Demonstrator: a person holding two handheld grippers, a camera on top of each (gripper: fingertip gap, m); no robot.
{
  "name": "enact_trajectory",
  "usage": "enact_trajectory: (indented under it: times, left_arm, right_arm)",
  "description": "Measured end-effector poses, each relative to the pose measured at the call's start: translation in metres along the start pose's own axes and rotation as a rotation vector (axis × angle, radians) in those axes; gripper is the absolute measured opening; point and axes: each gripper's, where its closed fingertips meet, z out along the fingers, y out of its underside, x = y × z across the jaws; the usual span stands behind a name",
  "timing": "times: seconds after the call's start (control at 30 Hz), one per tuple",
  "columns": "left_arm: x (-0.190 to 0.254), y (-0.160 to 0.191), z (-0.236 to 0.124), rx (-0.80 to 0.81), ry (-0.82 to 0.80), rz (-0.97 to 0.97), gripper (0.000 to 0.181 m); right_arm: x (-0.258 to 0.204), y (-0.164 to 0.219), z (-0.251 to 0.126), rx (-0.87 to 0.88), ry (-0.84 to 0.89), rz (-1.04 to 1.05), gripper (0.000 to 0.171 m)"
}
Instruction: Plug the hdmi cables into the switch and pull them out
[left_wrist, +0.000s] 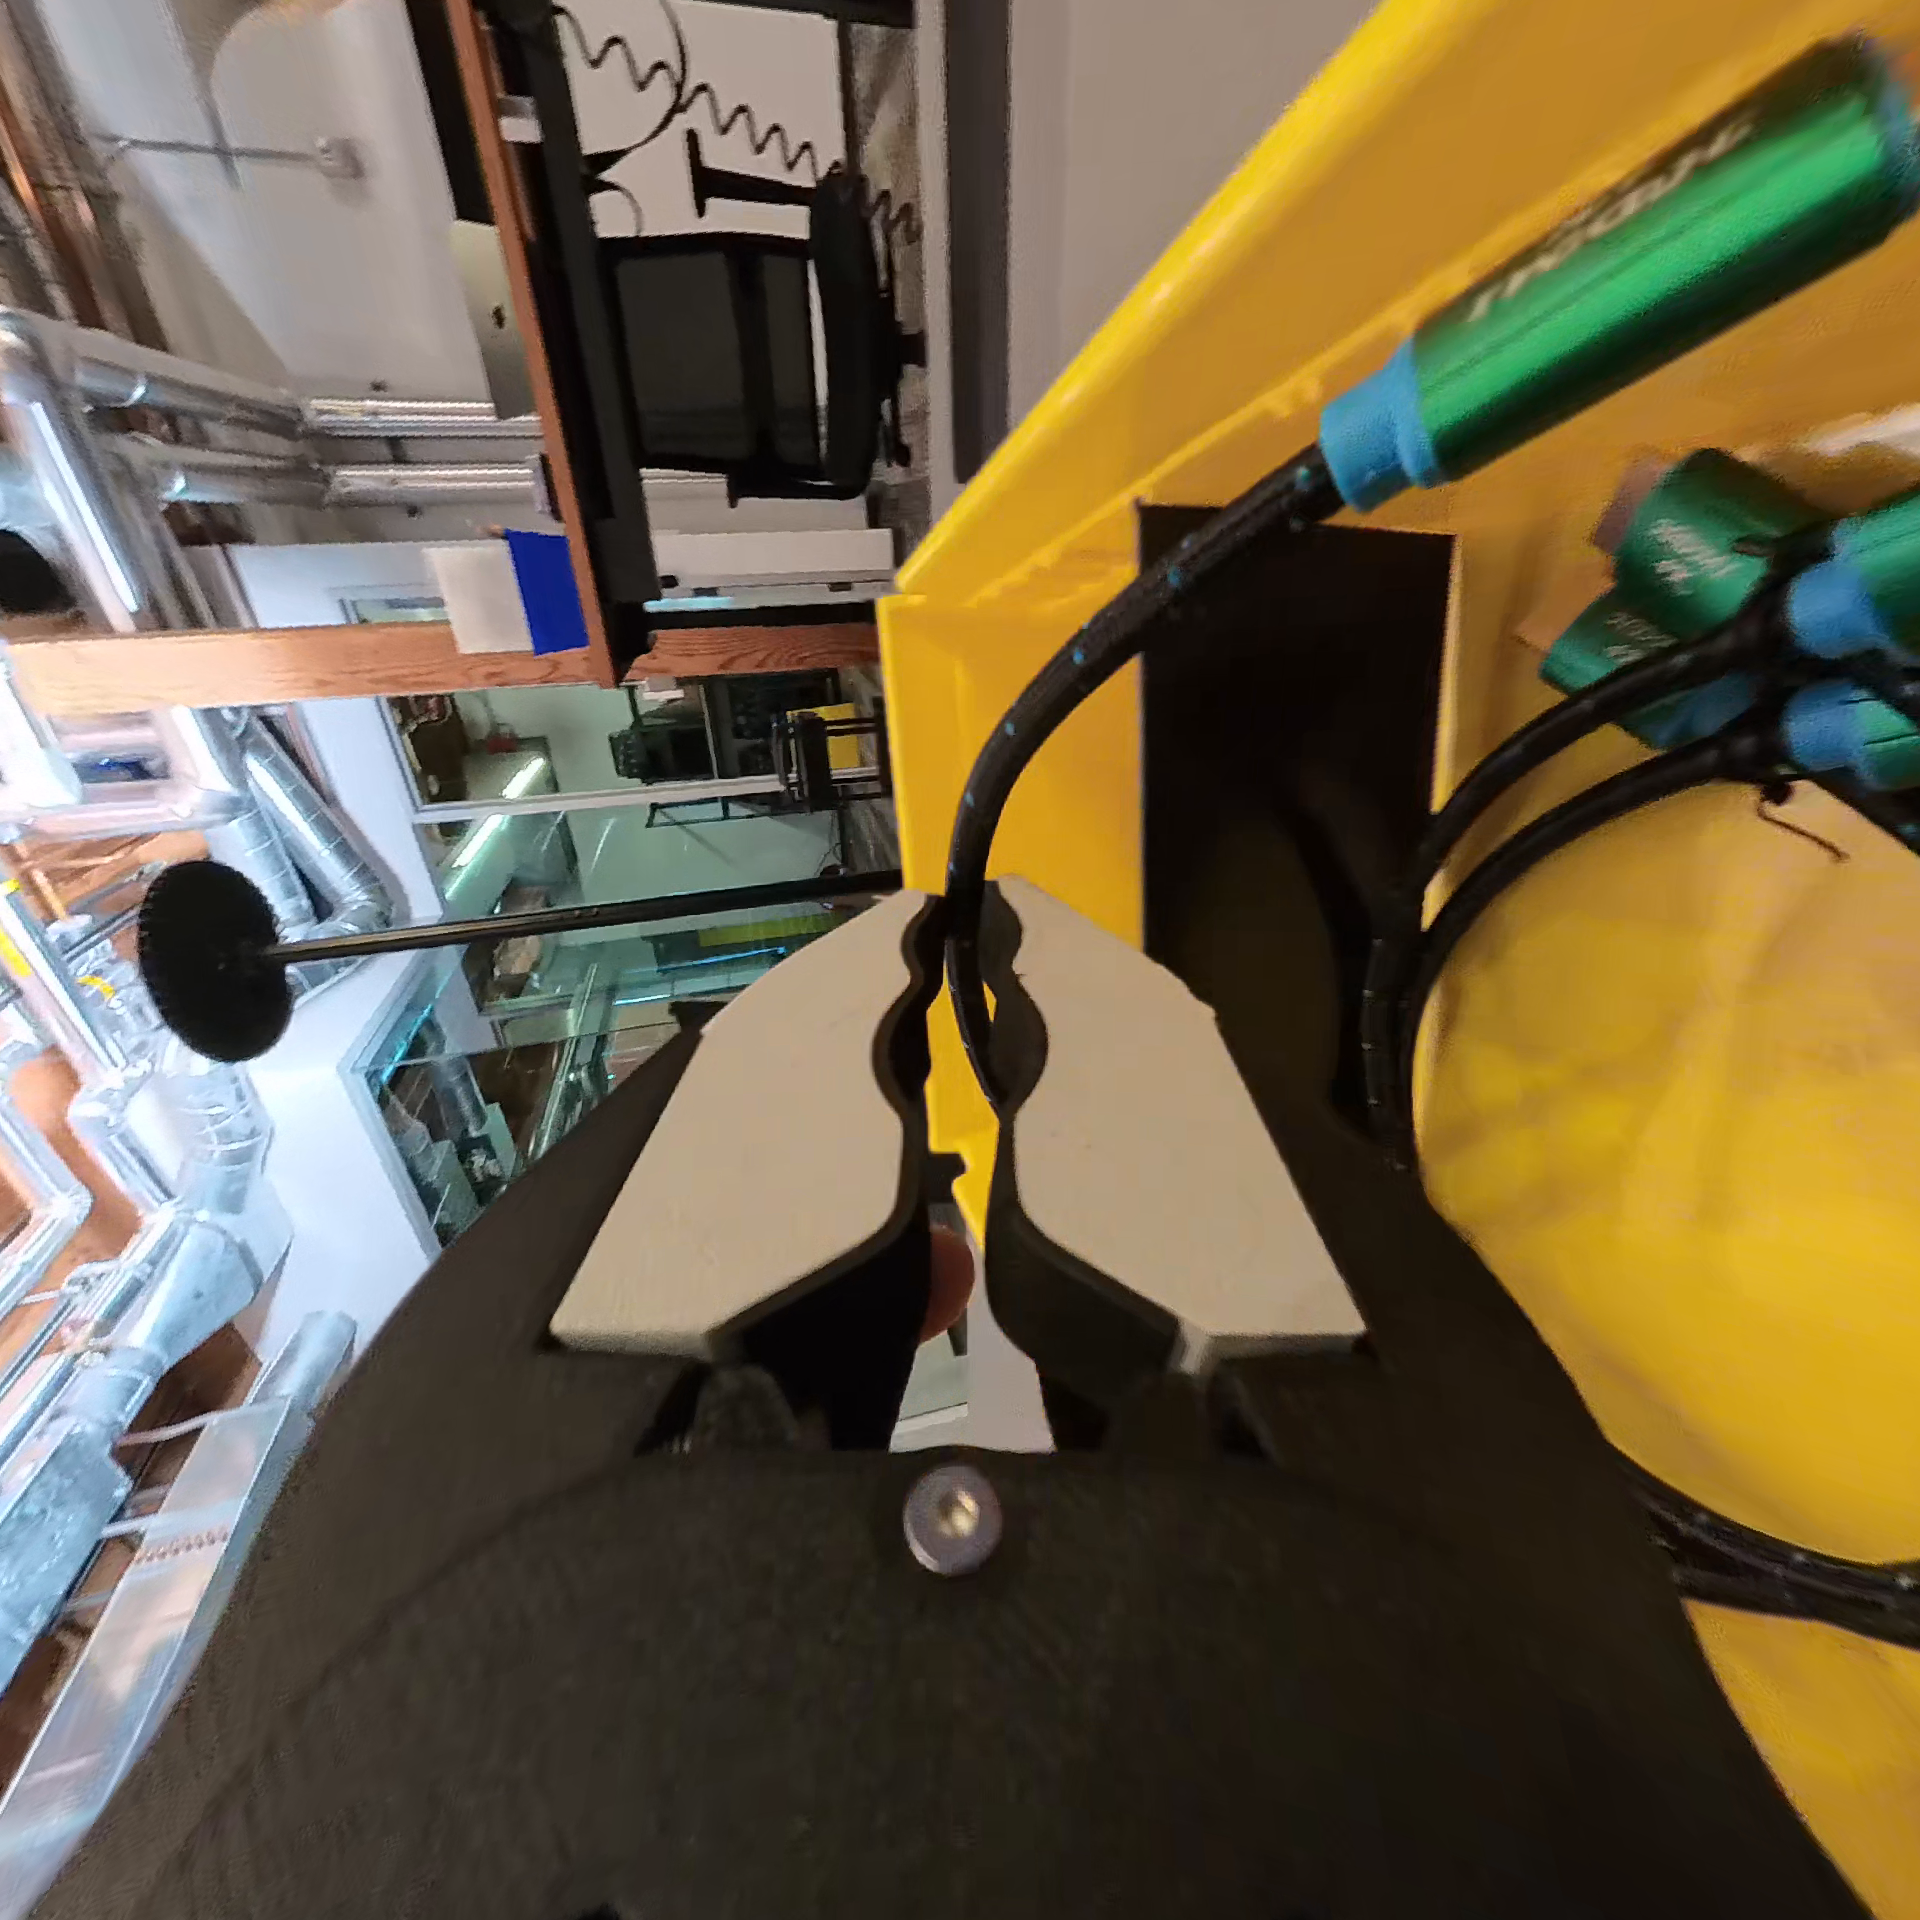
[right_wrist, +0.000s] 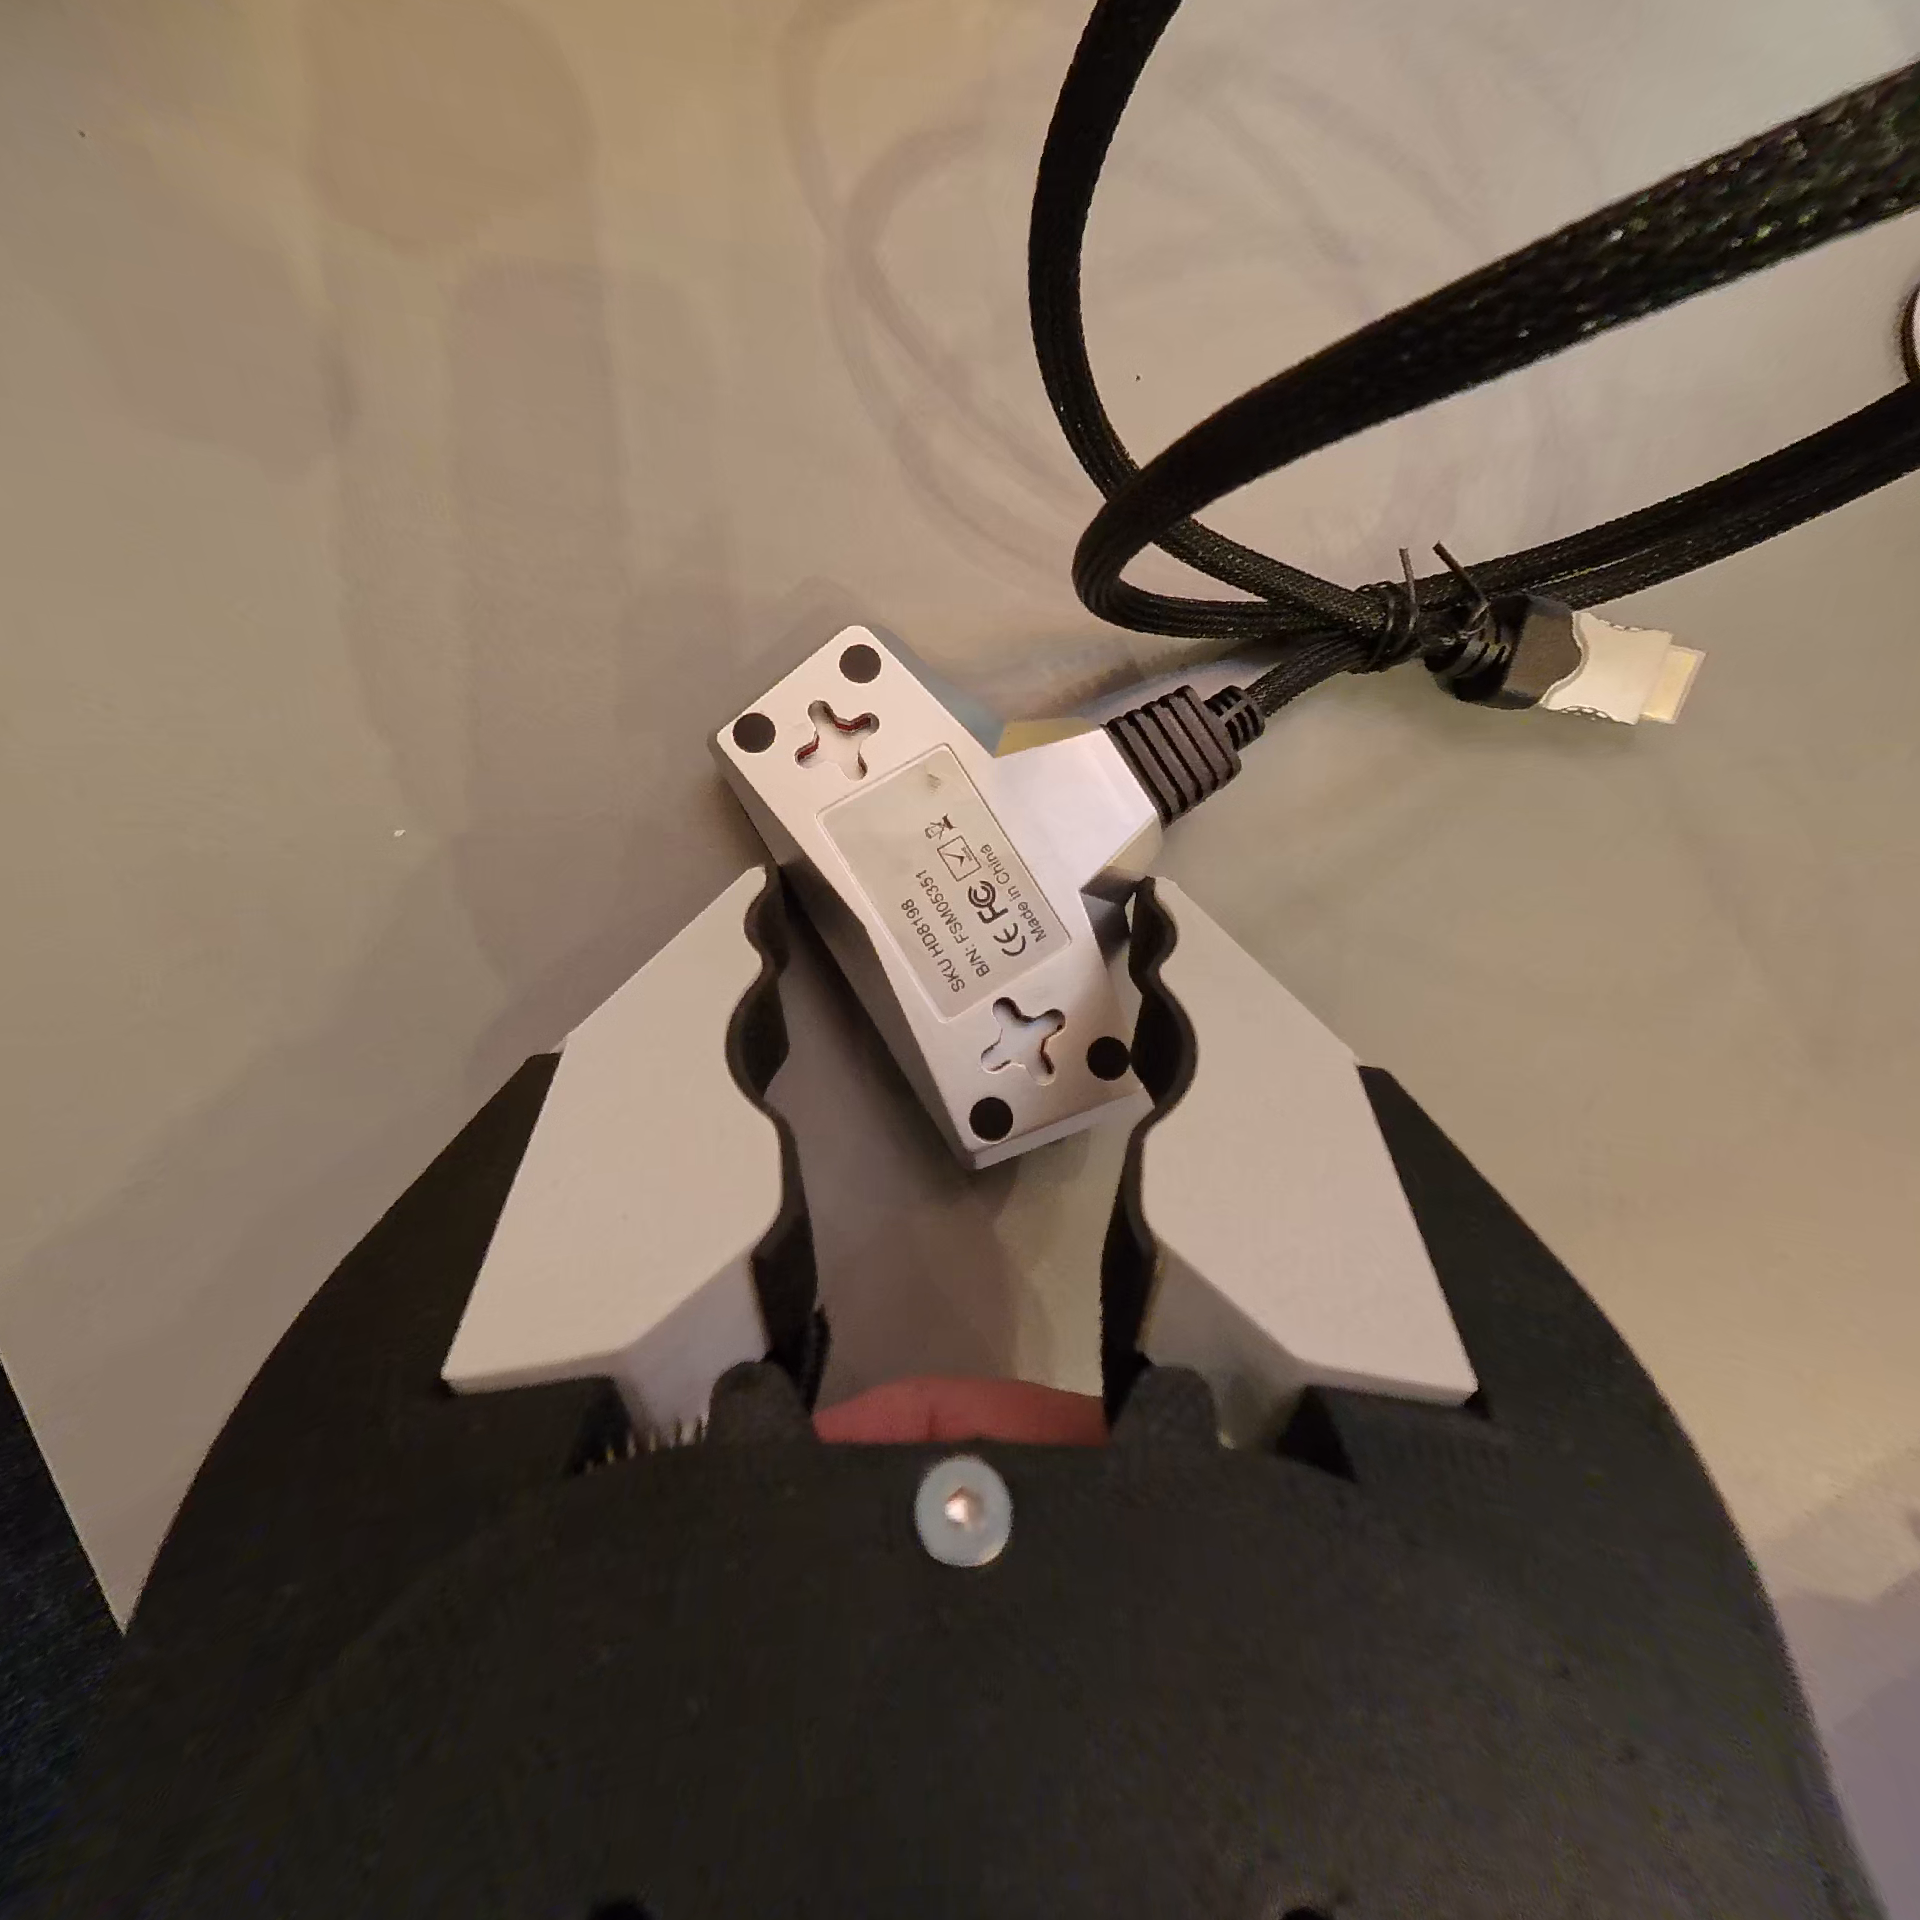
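Left gripper (left_wrist: 961, 925) pinches a cable (left_wrist: 997, 769) lifted from the yellow bin (left_wrist: 1195, 312). Right gripper (right_wrist: 956, 904), spread, brackets the switch (right_wrist: 925, 904) lying underside-up on the table (right_wrist: 416, 520), seemingly untouched. No bin cable plugged yet.

The left wrist view is bright and uneven: the yellow bin (left_wrist: 1195, 343) glows, the green plug (left_wrist: 1621, 281) shows a streak of glare and motion blur, and the shiny ducts (left_wrist: 156, 1299) at the left edge smear and bend with wide-angle distortion. The right wrist view is dimmer and warm-toned, with soft shadows on the grey counter (right_wrist: 364, 468). The silver switch (right_wrist: 935, 894) is sharp there, while the frame edges curve.
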Motion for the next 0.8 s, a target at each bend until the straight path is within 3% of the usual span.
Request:
enact_trajectory:
  times: [0.4, 0.8]
  left_arm:
    - [-0.08, 0.027, -0.027, -0.039, -0.199, -0.166, 0.006]
    - [-0.141, 0.029, -0.043, -0.067, -0.302, -0.091, 0.005]
  right_arm:
    - [0.0, 0.0, 0.0, -0.009, 0.009, -0.006, 0.064]
    - [0.0, 0.0, -0.002, -0.018, 0.02, -0.021, 0.065]
